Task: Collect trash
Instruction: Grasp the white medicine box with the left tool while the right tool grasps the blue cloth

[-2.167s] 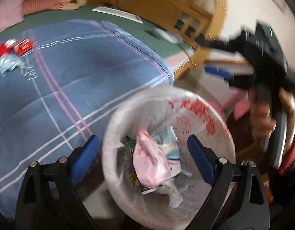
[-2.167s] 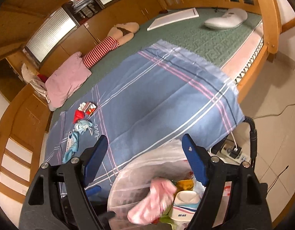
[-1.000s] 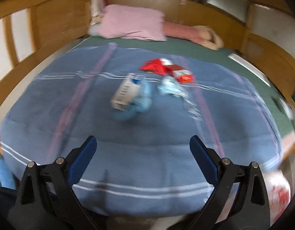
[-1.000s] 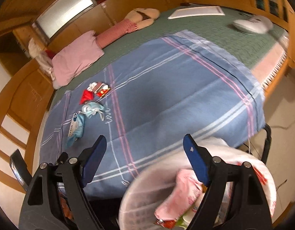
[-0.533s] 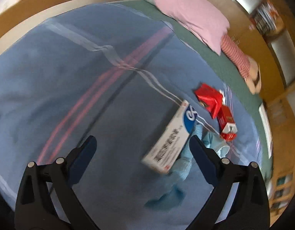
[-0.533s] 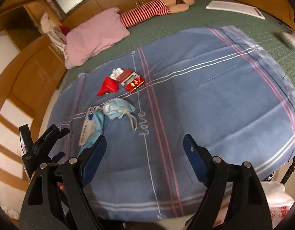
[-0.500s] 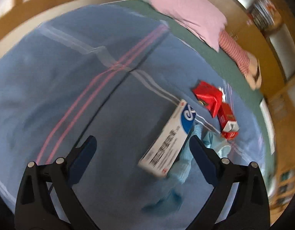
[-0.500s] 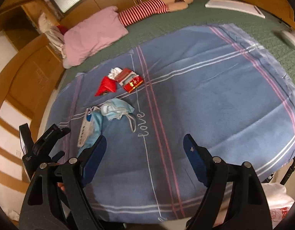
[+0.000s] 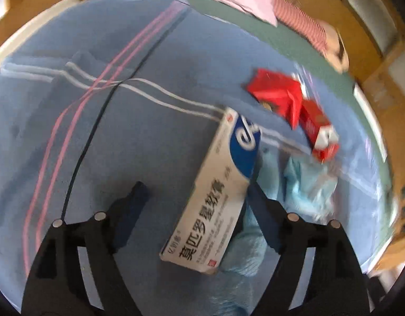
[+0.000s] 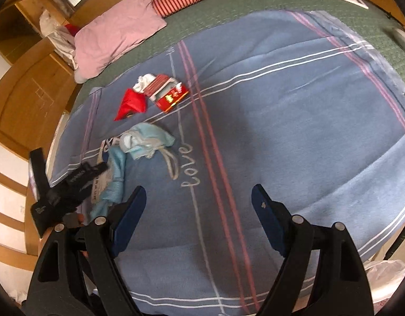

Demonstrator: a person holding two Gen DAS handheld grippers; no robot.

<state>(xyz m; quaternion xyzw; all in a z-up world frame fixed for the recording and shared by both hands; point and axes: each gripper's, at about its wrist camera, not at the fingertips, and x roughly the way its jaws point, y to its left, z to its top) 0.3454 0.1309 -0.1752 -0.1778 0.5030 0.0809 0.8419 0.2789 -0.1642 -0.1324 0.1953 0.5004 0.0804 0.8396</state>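
Closing in w/ my left gripper (image 9: 194, 205): a sec ago the box (image 9: 213, 197) lay ahead on the blanket (image 9: 70, 131), now it's between my spread fingers, not gripped yet. Right gripper (image 10: 197, 210) open, empty. Next job: squeeze, carry to bag (image 10: 386, 284).

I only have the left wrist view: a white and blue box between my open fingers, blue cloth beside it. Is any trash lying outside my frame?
Observer: Yes. The right wrist view shows a white crumpled wad touching the far end of the red packets.
Operator: Where is the right gripper?
Observer: The right gripper is open over bare blanket, apart from all the trash.
Operator: Can you see the bin?
Observer: Only a white bag past the blanket's near right edge.
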